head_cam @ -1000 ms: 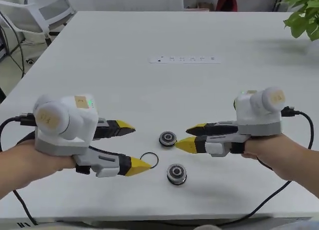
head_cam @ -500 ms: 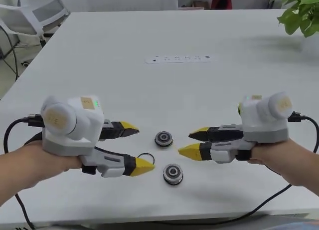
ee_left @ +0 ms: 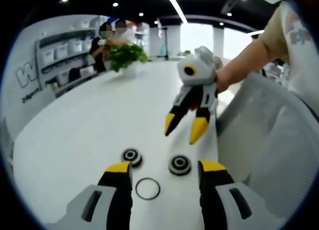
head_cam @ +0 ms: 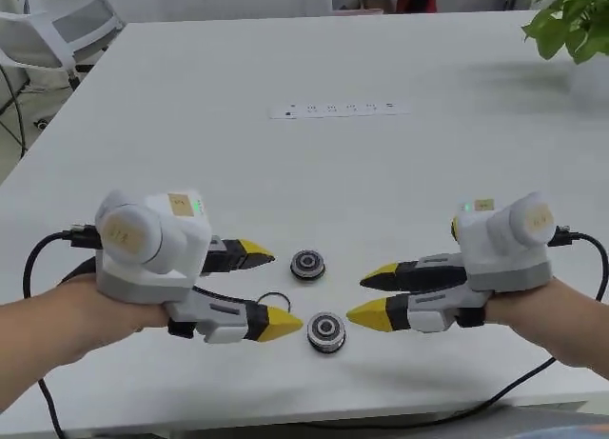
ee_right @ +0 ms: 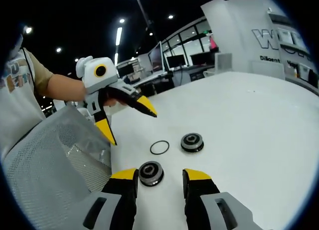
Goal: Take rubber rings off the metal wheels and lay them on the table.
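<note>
Left of the near wheel (head_cam: pixel 326 330) a ring (head_cam: pixel 276 302) lies loose on the desk (head_cam: pixel 190 125), inside the open left tongs (head_cam: pixel 284 291); right tongs (head_cam: pixel 358 297), open too, face that wheel, probably to strip it.

Bright even overhead light, soft shadows on table (head_cam: pixel 285 163); fisheye views bent at edges.

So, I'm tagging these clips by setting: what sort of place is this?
Probably an open office or showroom: a big white table with a power strip, a mesh office chair beside it, a potted plant, and ceiling spotlights.
</note>
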Tool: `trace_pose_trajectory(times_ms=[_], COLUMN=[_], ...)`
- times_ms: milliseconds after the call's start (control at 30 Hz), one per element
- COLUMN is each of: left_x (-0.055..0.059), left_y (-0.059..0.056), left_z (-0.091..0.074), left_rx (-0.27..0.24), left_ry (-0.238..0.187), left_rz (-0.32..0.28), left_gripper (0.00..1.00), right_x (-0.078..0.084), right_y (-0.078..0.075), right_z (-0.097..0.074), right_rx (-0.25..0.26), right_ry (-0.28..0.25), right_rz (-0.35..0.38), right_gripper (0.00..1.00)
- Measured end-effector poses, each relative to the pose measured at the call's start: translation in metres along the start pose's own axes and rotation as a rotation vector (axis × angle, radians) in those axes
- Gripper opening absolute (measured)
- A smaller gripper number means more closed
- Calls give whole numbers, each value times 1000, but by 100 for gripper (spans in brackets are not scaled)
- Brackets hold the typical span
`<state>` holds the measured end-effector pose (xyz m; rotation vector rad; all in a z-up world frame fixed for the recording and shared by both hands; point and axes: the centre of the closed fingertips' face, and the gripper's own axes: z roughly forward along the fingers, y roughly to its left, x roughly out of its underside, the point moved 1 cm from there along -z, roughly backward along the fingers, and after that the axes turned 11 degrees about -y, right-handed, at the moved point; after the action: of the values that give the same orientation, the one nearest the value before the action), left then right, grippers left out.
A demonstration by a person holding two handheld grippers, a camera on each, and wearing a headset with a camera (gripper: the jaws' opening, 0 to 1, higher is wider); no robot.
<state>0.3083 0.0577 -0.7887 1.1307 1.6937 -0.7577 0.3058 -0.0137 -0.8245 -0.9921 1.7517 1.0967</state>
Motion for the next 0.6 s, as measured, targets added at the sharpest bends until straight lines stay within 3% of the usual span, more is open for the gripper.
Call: trace_pose_trajectory(times_ms=[200,600], left_x=[8,18], left_y=[-3,-12], left_z=[6,18], left_rx=[20,60], left_ry=[14,44], left_rz=[-5,-12], left_gripper=[51,47], right_x=[16,28], right_y=[3,5], right_z=[3,10], right_rx=[-41,-81], right_ry=[45,79], right_rz=[-36,-68], right_gripper=[32,25])
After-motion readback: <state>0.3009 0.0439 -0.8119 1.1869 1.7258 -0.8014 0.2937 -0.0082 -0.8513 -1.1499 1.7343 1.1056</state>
